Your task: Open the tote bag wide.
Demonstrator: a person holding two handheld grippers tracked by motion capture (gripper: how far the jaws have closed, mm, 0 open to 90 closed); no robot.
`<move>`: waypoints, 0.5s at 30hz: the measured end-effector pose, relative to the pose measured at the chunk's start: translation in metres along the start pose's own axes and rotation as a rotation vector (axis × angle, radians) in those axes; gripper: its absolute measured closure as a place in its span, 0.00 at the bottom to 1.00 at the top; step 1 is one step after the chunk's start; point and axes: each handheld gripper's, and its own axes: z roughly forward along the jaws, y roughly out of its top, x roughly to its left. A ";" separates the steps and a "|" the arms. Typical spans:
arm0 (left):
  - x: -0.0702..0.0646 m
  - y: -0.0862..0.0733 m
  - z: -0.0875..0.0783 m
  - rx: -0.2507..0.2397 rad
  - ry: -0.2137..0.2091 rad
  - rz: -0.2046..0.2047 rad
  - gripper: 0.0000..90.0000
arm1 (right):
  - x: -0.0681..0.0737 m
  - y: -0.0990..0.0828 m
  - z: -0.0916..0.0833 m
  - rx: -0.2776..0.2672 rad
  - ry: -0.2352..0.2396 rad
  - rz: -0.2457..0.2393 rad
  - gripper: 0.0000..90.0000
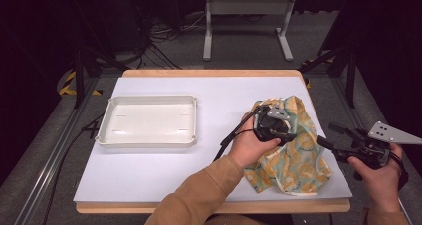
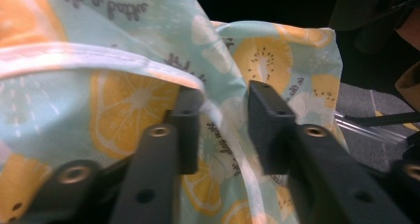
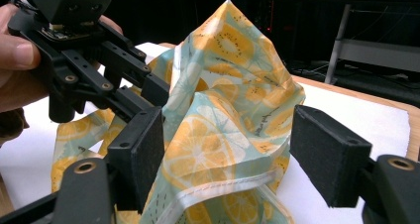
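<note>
In the high view, the thing nearest the camera is the person's left forearm in a tan sleeve [image 1: 199, 190], which comes in from the bottom edge. Its hand holds the left gripper [image 1: 286, 127] over the cloth [image 1: 298, 155], a light green piece with an orange and lemon print. The cloth is on the right part of the white table [image 1: 149, 165], partly lifted into a peak and partly spread toward the front edge. The right gripper [image 1: 324, 140] is held at the right edge of the table, just beside the cloth, with the grey three-cornered plate [image 1: 393, 133] on top of it. A white tray [image 1: 107, 123] stands on the left half of the table, well apart from the cloth.

In the left gripper view, the two black jaws rise from the bottom and a fold of the cloth [image 2: 218, 115] with its white hem runs between them. The left pad lies against the fabric, and the right pad touches the fold on its other side, so this gripper is closed on the cloth.

In the right gripper view, the jaws of the right gripper [image 3: 228, 149] stand wide apart. The peak of the cloth [image 3: 223, 85] rises between them; the fabric is close to the left pad, but the right pad is clear of it, so nothing is gripped. Behind it, at the upper left, the left gripper [image 3: 153, 92] pinches the cloth at its side.
</note>
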 end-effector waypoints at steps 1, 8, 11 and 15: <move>0.000 0.000 -0.001 -0.002 0.001 0.003 0.84 | 0.000 0.000 0.000 0.001 0.001 -0.001 0.33; 0.001 0.002 -0.008 -0.031 -0.003 0.021 0.98 | 0.001 0.000 0.000 0.003 0.007 -0.004 0.33; -0.001 0.003 -0.011 -0.046 -0.001 0.026 0.98 | 0.002 0.000 0.001 0.005 0.010 -0.012 0.33; -0.002 0.006 -0.015 -0.058 0.001 0.034 0.98 | 0.004 0.000 0.004 0.030 0.027 -0.037 0.47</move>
